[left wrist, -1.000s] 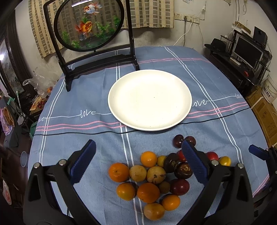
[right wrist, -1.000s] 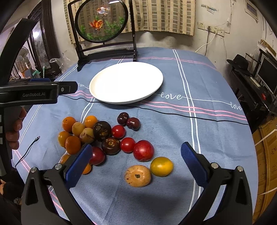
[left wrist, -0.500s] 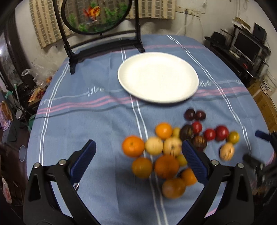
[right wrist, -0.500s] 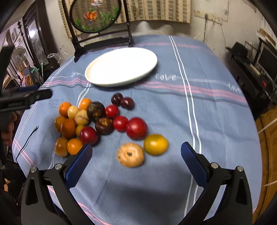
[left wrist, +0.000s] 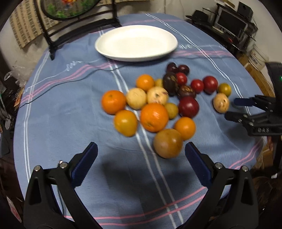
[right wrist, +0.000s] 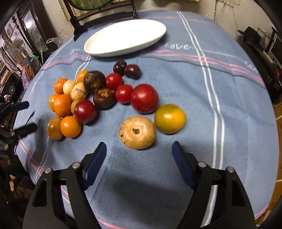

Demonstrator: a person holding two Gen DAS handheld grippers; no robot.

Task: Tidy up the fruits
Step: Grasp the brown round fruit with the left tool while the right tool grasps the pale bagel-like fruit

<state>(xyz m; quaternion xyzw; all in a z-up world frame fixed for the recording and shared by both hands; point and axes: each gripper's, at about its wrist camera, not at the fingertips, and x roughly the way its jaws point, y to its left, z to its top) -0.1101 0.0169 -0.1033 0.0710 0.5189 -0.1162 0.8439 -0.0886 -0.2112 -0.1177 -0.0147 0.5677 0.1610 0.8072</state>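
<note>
A pile of fruit lies on the blue tablecloth: oranges [left wrist: 154, 117], pale yellow fruits [left wrist: 136, 98], dark purple ones [left wrist: 170, 81] and red ones [right wrist: 144, 98]. A white plate [left wrist: 136, 42] stands beyond it with nothing on it. My left gripper [left wrist: 140, 151] is open, low over the cloth, with a brownish-orange fruit [left wrist: 167, 143] just ahead of its right finger. My right gripper [right wrist: 139, 149] has its jaws closing; a tan fruit [right wrist: 137, 132] sits just ahead of the tips, with no pad touching it. A yellow fruit [right wrist: 170, 118] lies beside the tan one.
A black stand with a round fish picture [left wrist: 70, 10] rises behind the plate. The round table's edge [right wrist: 275, 112] curves close on the right, with shelves and a monitor [left wrist: 229, 19] beyond. The left gripper [right wrist: 24, 117] shows at the left edge of the right wrist view.
Both grippers have sunk toward the fruit, which now looks larger and nearer. The right gripper's jaws have narrowed. The left gripper's jaws stay wide.
</note>
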